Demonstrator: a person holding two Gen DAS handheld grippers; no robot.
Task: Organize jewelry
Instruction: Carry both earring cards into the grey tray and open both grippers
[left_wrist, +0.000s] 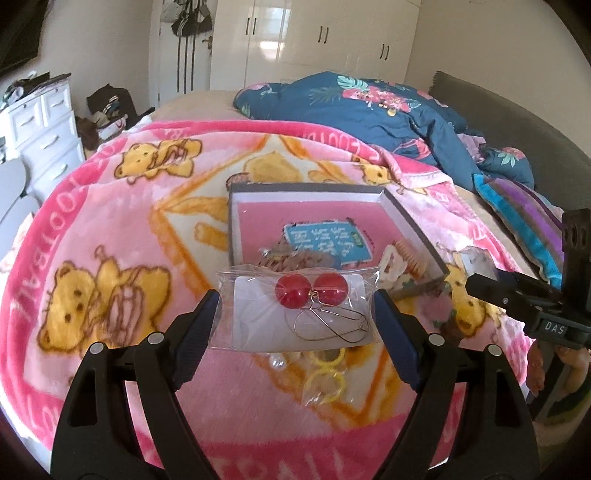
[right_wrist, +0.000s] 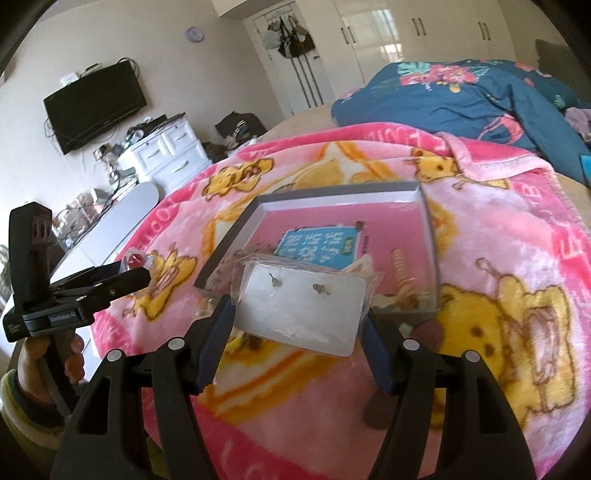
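Left claw (left_wrist: 297, 317) hides part of yellow rings (left_wrist: 327, 373).

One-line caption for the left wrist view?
Left gripper holds a clear packet of red ball earrings above the pink blanket, near the open box.

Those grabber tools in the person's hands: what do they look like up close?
Each is black plastic. The left gripper and right gripper have two angled arms with round silver rivets and dark blue finger pads. White lettering marks each body. By the left hand, a striped cuff in cream, yellow and green shows.
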